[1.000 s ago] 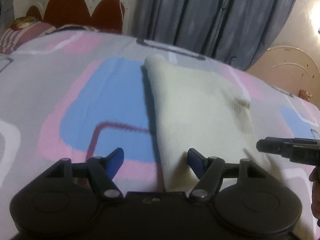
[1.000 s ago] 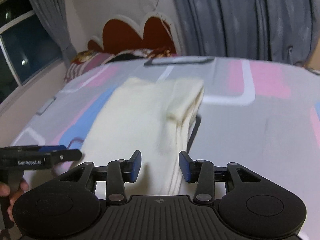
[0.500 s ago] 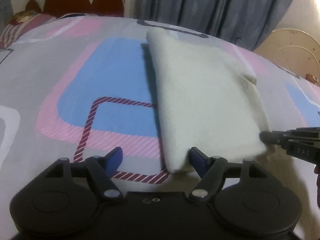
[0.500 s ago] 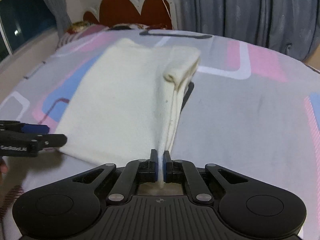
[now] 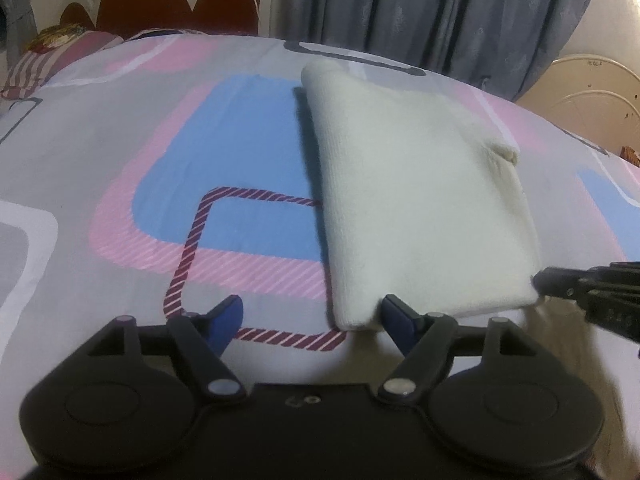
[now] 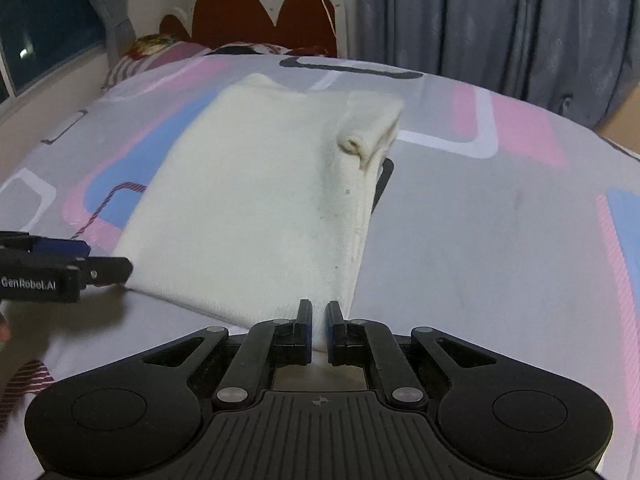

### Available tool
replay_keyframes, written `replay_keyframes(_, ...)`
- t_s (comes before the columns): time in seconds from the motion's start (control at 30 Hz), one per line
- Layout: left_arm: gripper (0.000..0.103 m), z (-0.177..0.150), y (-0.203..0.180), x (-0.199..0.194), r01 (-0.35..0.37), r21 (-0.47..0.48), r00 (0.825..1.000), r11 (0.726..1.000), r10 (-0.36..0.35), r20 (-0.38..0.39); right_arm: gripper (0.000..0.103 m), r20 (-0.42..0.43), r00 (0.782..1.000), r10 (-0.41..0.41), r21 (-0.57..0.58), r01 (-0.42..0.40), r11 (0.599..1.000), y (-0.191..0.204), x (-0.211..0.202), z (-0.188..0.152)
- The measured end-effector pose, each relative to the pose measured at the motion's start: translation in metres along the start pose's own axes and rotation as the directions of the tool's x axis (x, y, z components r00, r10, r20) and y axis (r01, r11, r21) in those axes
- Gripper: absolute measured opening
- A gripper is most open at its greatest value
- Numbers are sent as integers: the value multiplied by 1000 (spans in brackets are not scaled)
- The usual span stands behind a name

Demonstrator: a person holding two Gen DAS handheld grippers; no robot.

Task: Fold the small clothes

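Note:
A cream knitted garment [image 5: 420, 200] lies folded into a rectangle on the bed, with a rolled sleeve cuff [image 6: 360, 136] on its right side. My right gripper [image 6: 319, 312] is shut on the garment's [image 6: 260, 200] near right corner, and cloth shows pinched between the blue pads. It enters the left wrist view as the right gripper [image 5: 560, 286] at the cloth's near right corner. My left gripper [image 5: 312, 306] straddles the near left corner. Its jaws are opening, the corner lies between them, and the pads do not press on it. In the right wrist view the left gripper [image 6: 116, 270] sits at that corner.
The bed carries a grey sheet [image 5: 120, 140] with pink, blue and striped shapes. A red and white headboard [image 6: 272, 12] and striped pillows [image 5: 60, 56] stand at the far end. Grey curtains [image 5: 440, 12] hang behind, a window [image 6: 44, 28] is on the left, and cream furniture [image 5: 588, 84] on the right.
The right gripper went from open to shut on the garment's near right corner. Both grippers came closer to the garment's near edge. The left jaws widened slightly around the near left corner.

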State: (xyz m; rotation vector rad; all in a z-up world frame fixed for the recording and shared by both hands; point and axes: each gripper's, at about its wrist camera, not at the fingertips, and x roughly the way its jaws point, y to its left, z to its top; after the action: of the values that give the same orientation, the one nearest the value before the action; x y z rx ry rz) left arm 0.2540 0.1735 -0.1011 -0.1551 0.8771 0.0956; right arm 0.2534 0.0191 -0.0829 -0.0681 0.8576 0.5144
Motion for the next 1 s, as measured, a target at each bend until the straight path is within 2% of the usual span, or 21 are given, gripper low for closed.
replay_keyframes(0.1, 72, -4, -1, -10, -3, 4, 1000, 1000, 3, 7, 5, 49, 999, 18, 41, -20, 999, -2, -18, -3)
replay_keyframes(0.23, 74, -17, -3, -32, -7, -2, 1000, 1000, 7, 25, 5, 69, 997, 14, 53, -18, 998, 3, -42, -12)
replay_keyframes(0.27, 76, -19, -4, -40, -6, -3, 999, 1000, 6, 37, 5, 78, 997, 17, 62, -22, 998, 3, -49, -16)
replay_keyframes(0.33, 94, -27, -8, -61, -14, 8, 997, 1000, 14, 77, 5, 94, 995, 16, 75, -23, 997, 4, -65, -23)
replay_keyframes(0.4, 100, -36, -14, -85, -26, 34, 992, 999, 22, 126, 5, 113, 994, 14, 94, -25, 995, 6, -85, -32)
replay_keyframes(0.43, 103, -41, -17, -97, -35, 52, 989, 998, 27, 148, 12, 122, 992, 11, 103, -23, 994, 6, -95, -36)
replay_keyframes(0.47, 103, -47, -19, -109, -50, 67, 985, 997, 38, 166, 46, 135, 991, -4, 109, -11, 994, 9, -105, -40)
replay_keyframes(0.53, 103, -58, -23, -130, -67, 79, 980, 995, 51, 194, 98, 191, 981, -33, 114, 11, 993, 12, -129, -50)
replay_keyframes(0.63, 103, -74, -26, -157, -70, 74, 980, 995, 55, 194, 100, 227, 973, -37, 104, 13, 994, 18, -161, -61)
replay_keyframes(0.7, 103, -87, -26, -170, -1, 82, 983, 997, -14, 183, 100, 239, 969, -57, 116, 29, 993, 23, -180, -70)
replay_keyframes(0.77, 103, -96, -31, -179, 0, 99, 986, 995, -16, 164, 103, 246, 966, -81, 135, 49, 990, 31, -199, -81)
replay_keyframes(0.9, 103, -110, -36, -207, 41, 76, 981, 996, -55, 185, 103, 231, 966, -120, 159, 84, 984, 47, -224, -99)
replay_keyframes(1.0, 103, -114, -42, -220, 51, 79, 975, 996, -67, 211, 103, 225, 965, -135, 134, 106, 985, 61, -236, -108)
